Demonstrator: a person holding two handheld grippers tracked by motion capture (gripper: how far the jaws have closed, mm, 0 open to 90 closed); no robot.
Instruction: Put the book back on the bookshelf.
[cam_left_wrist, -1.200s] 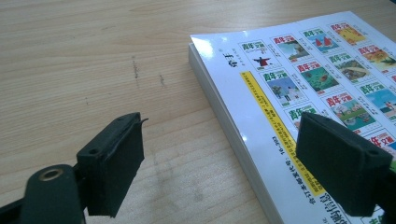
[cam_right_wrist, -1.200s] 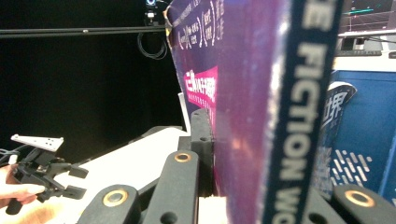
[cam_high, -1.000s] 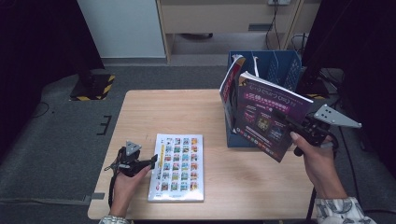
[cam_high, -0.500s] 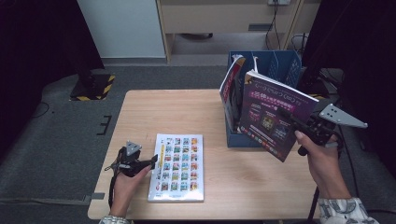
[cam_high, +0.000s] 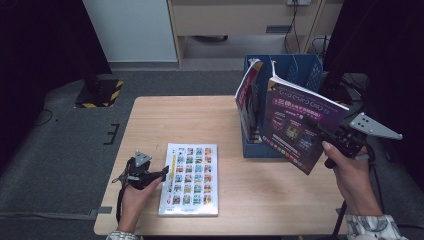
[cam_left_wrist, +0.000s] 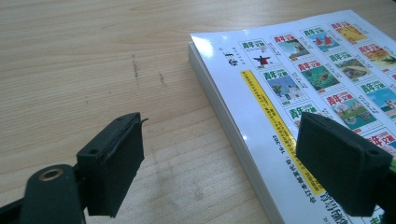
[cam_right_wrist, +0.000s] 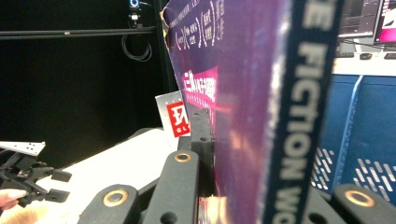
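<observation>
Purple magazine (cam_high: 299, 126) is clamped at its lower right corner by the right tool (cam_high: 320, 131), held tilted above the worktop (cam_high: 200, 115) at about 3 o'clock, just in front of the blue file box (cam_high: 300, 70). Right gripper view: jaws pressed tight on the magazine (cam_right_wrist: 252, 93), its spine lettering facing the camera, the box (cam_right_wrist: 359, 121) behind it. A second magazine (cam_high: 247, 100) stands upright in the box at its left end. Left tool (cam_high: 162, 174) rests low at 7 o'clock, jaws spread wide and gripping nothing. Left gripper view: one jaw is over bare wood (cam_left_wrist: 93, 70), the other over the edge of the white book (cam_left_wrist: 299, 84). White book (cam_high: 190, 177) lies flat near 6 o'clock, cover of small picture tiles facing up.
</observation>
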